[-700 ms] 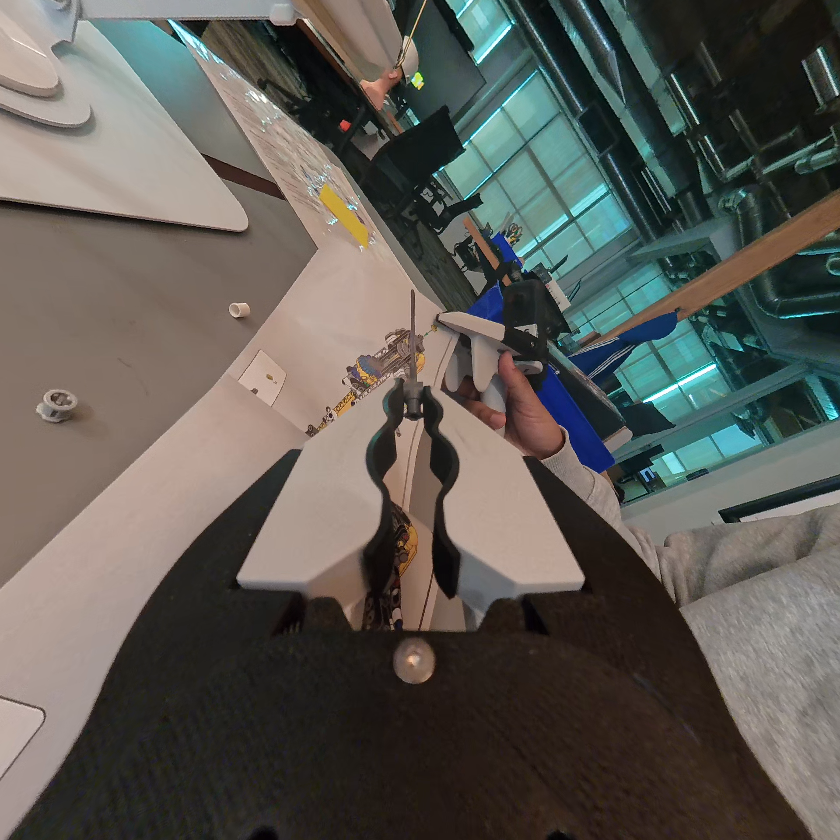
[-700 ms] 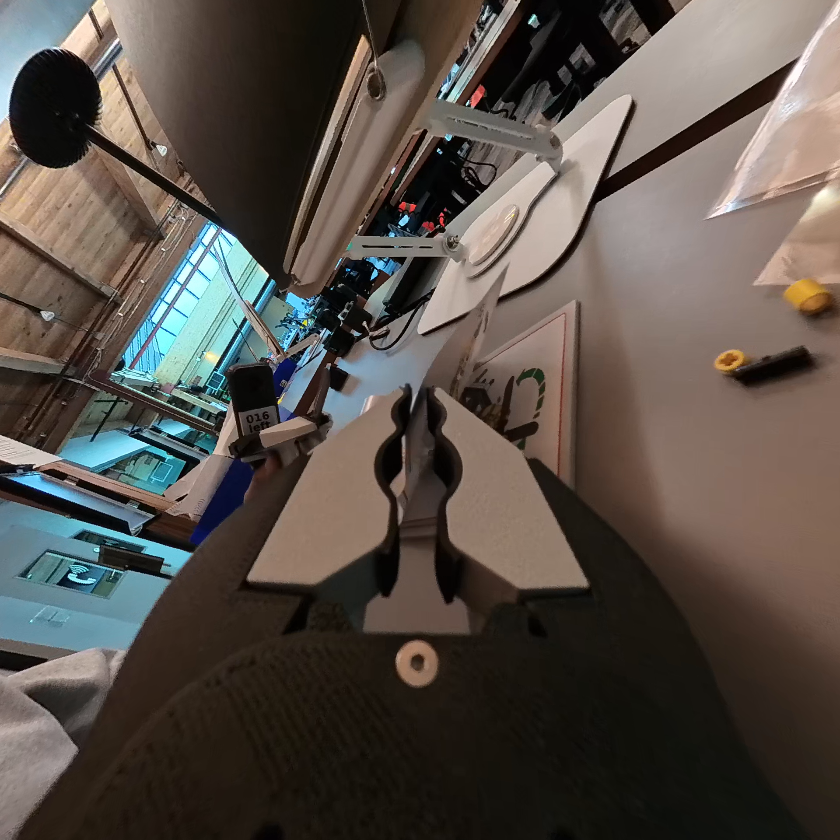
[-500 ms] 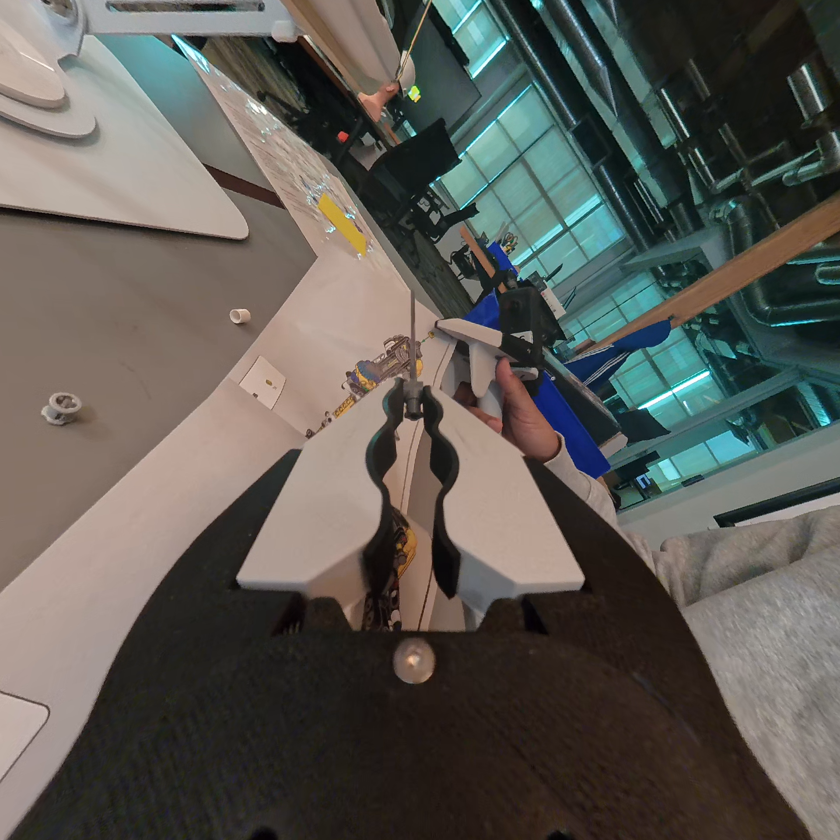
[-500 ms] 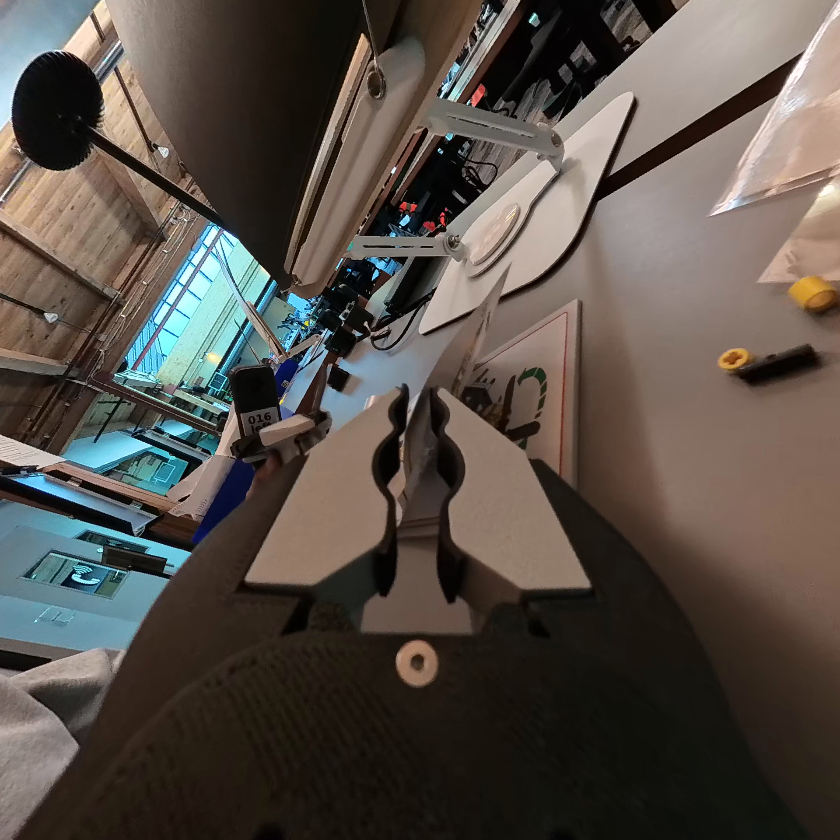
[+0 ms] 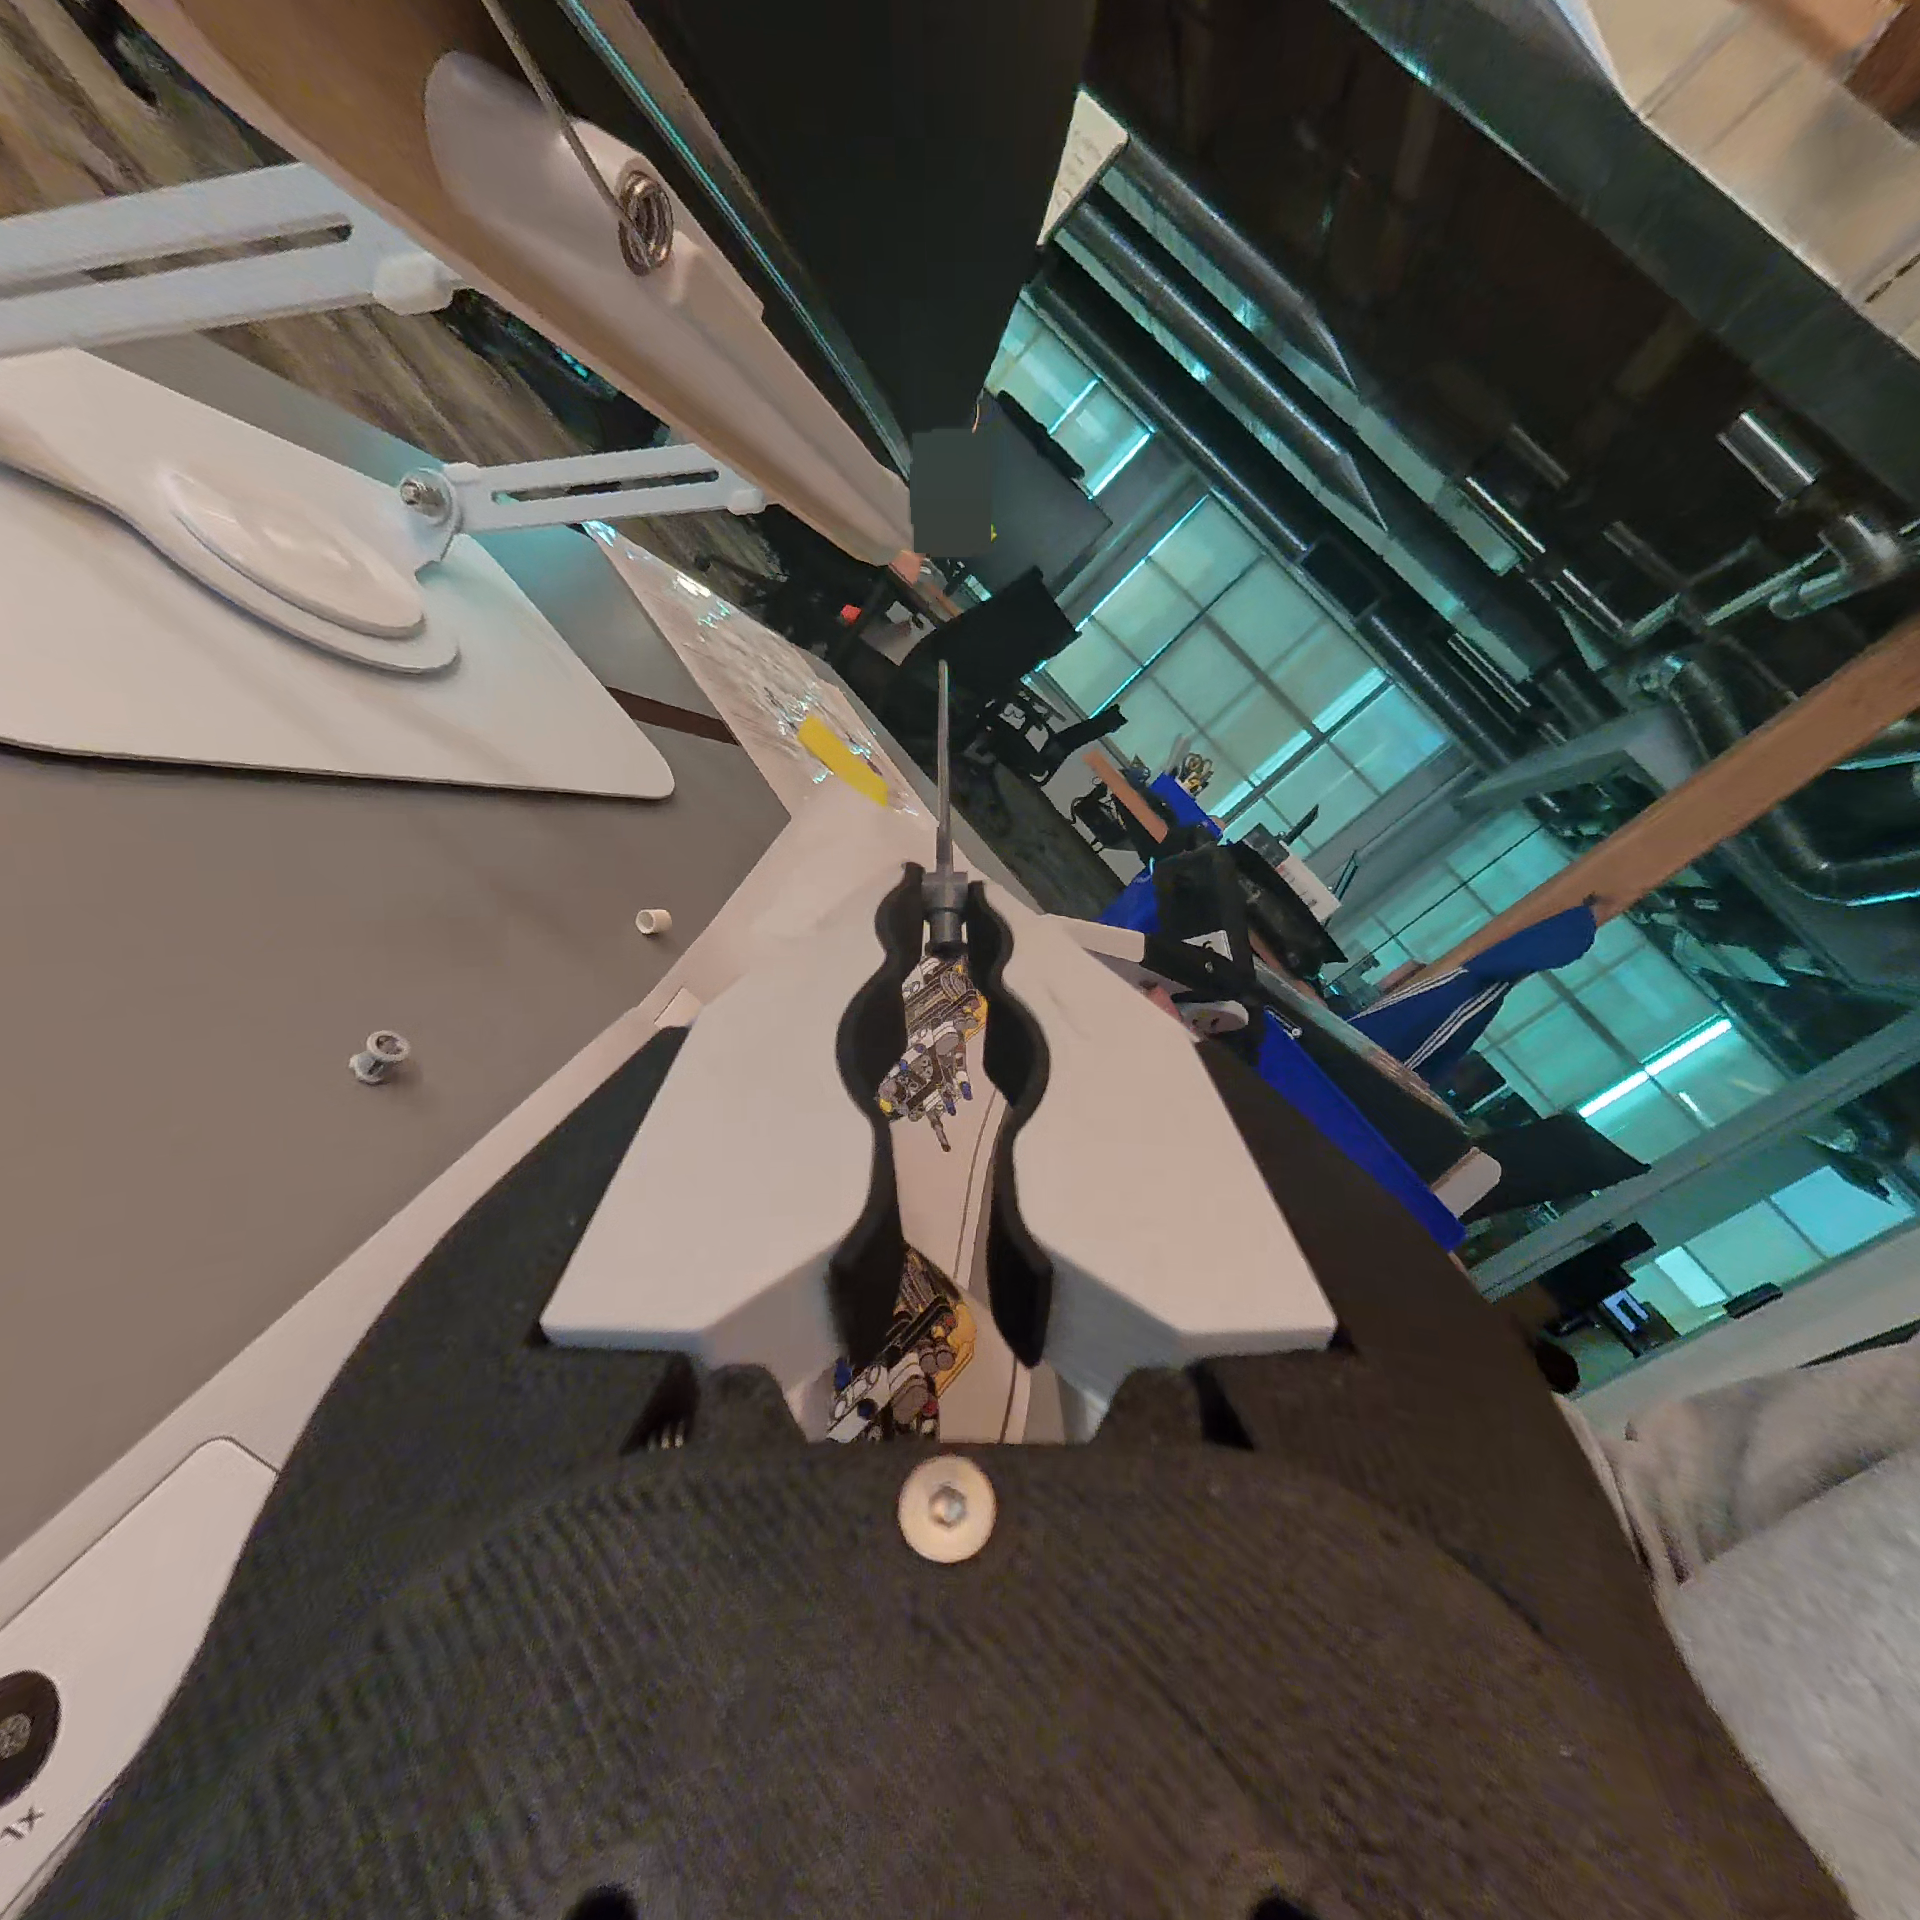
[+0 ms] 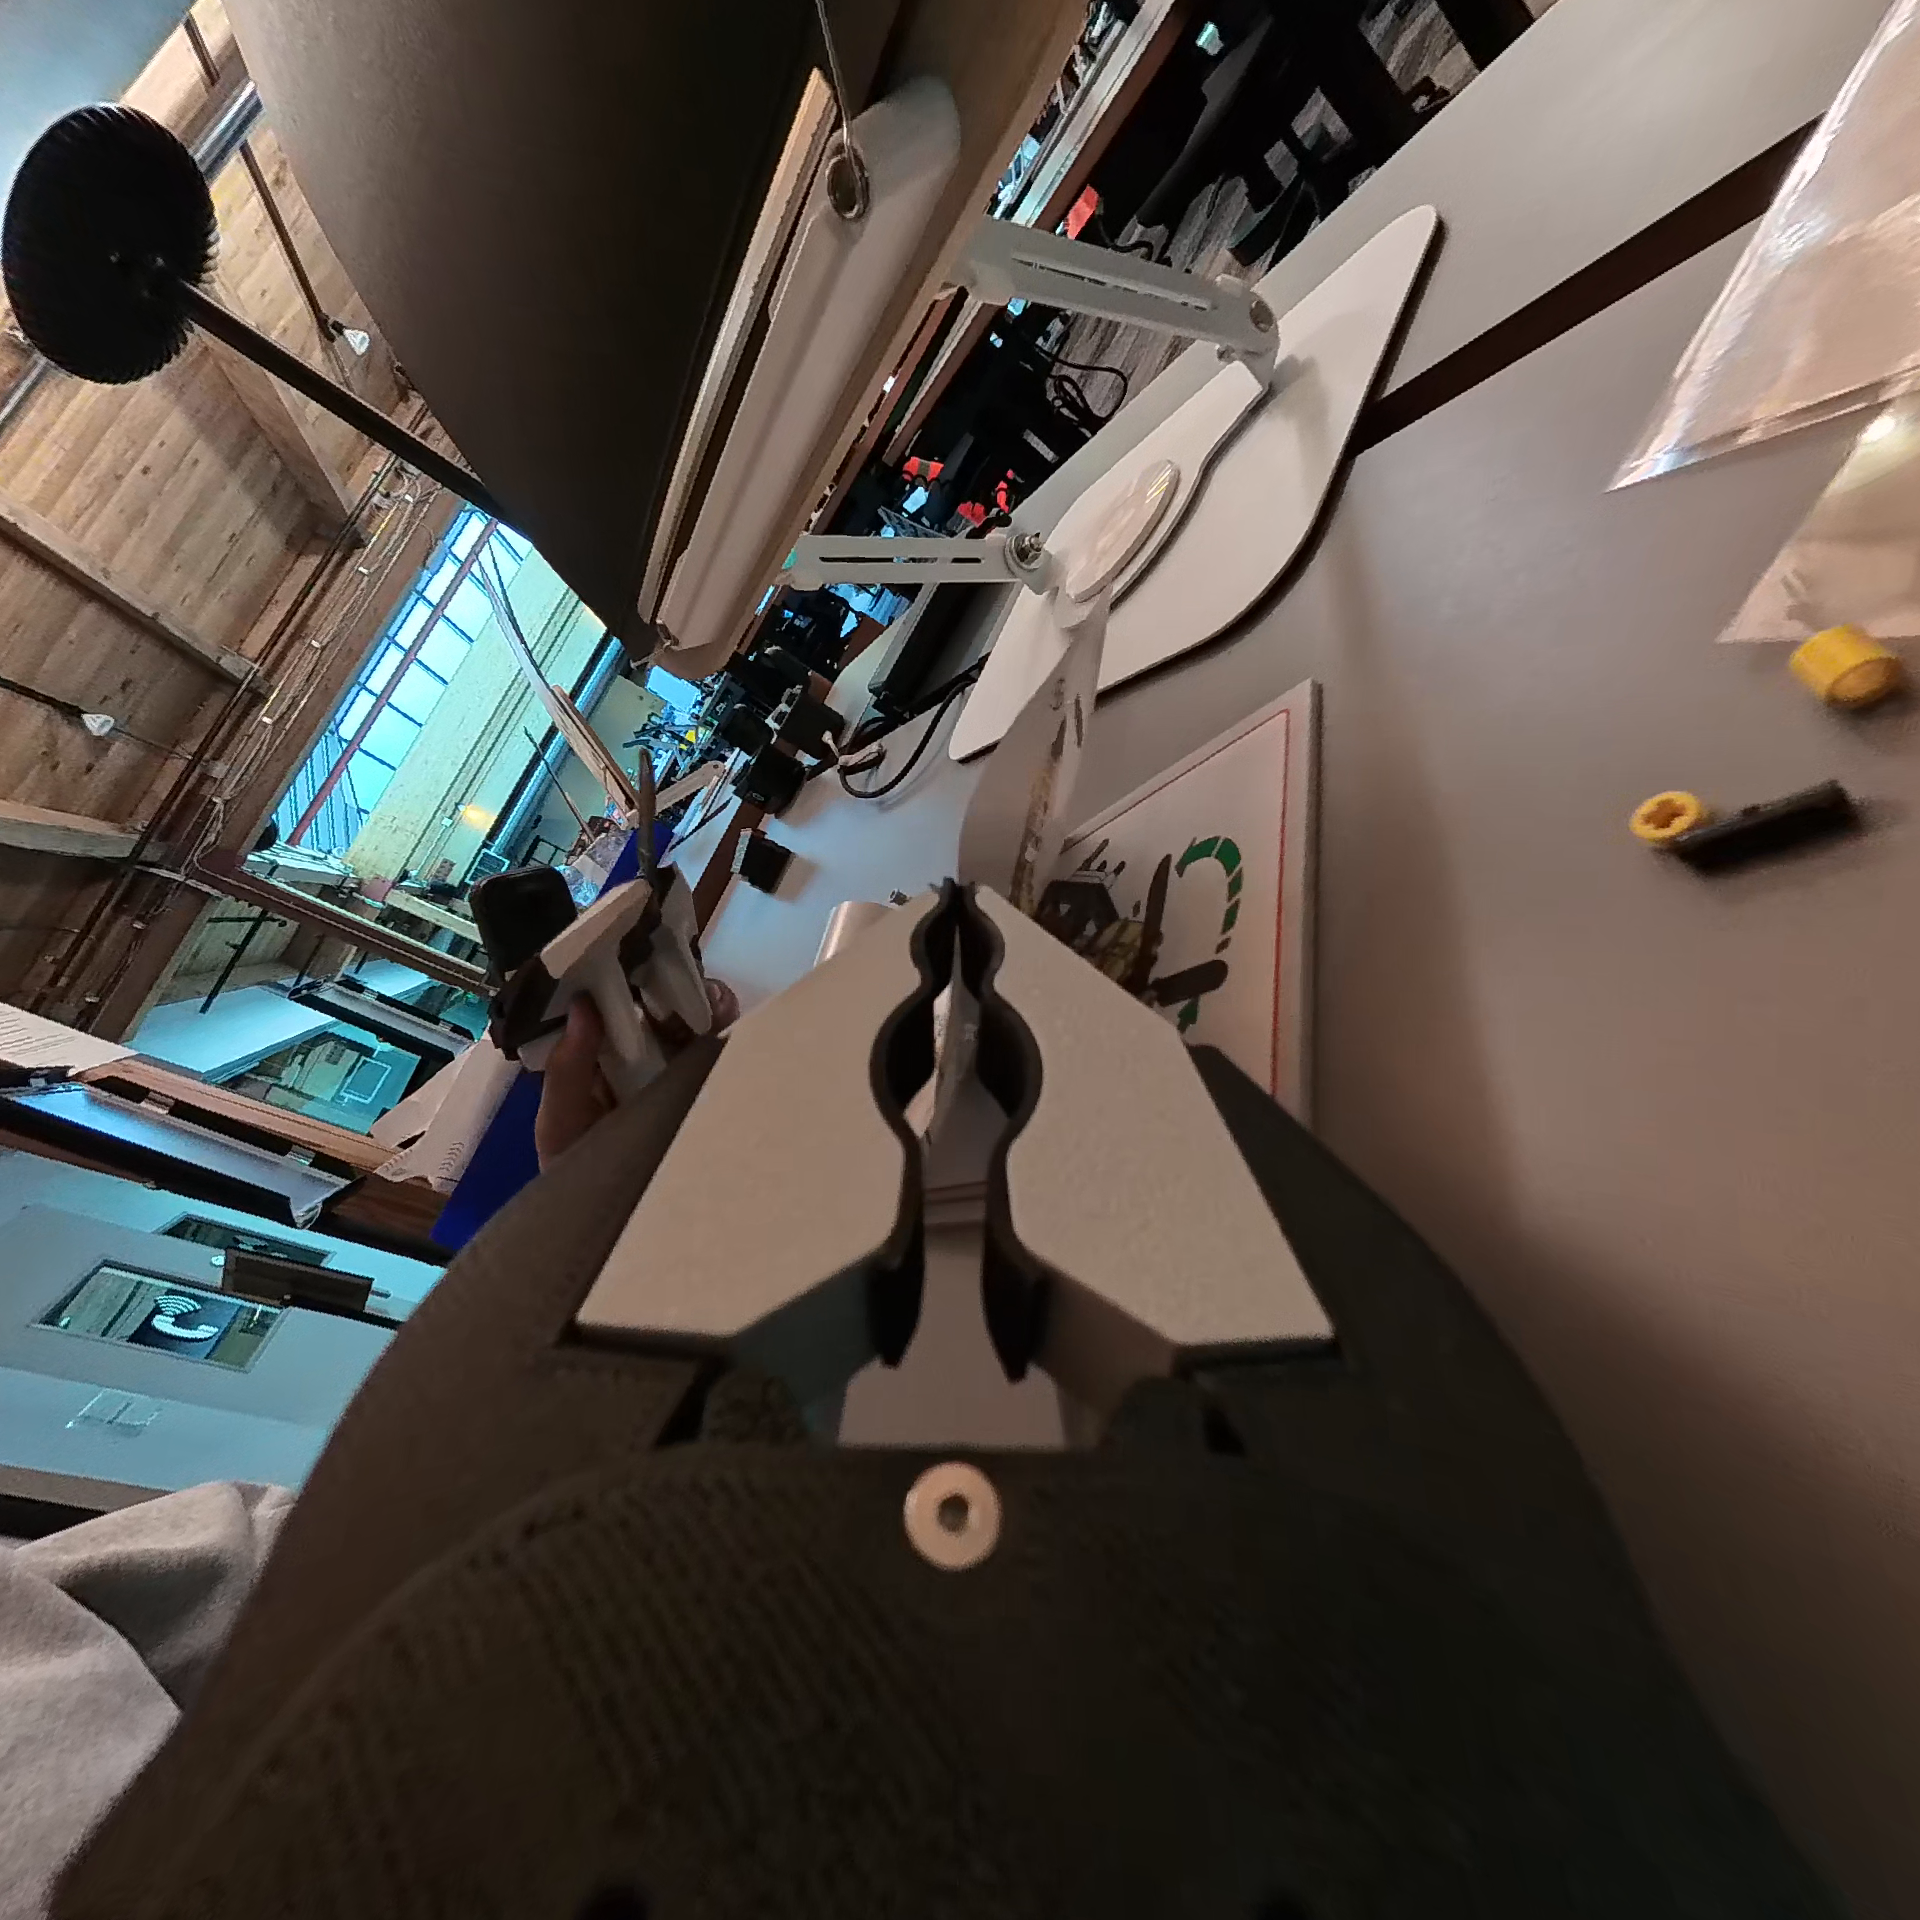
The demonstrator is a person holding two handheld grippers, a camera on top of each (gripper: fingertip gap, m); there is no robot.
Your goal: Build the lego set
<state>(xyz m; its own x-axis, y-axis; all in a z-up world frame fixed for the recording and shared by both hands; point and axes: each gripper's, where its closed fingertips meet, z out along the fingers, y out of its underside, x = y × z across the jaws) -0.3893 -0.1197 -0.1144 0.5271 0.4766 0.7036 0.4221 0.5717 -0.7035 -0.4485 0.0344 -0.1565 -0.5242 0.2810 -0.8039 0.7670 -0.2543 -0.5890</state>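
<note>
Left hand-held gripper (image 5: 943, 902) clamped on grey axle (image 5: 942, 790), above table edge.

Your right gripper (image 6: 958, 902) hides whatever it pinches; the yellow round plastic piece (image 6: 1847, 665) is blurred.

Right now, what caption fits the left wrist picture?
Left gripper pinching a thin grey axle piece above the open instruction booklet.

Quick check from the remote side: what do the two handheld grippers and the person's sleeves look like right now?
The left gripper and the right gripper look alike: two pale grey angular fingers with wavy black inner pads, on a black ribbed body with one silver screw. No cables show. The person wears a light grey sleeve.
</note>
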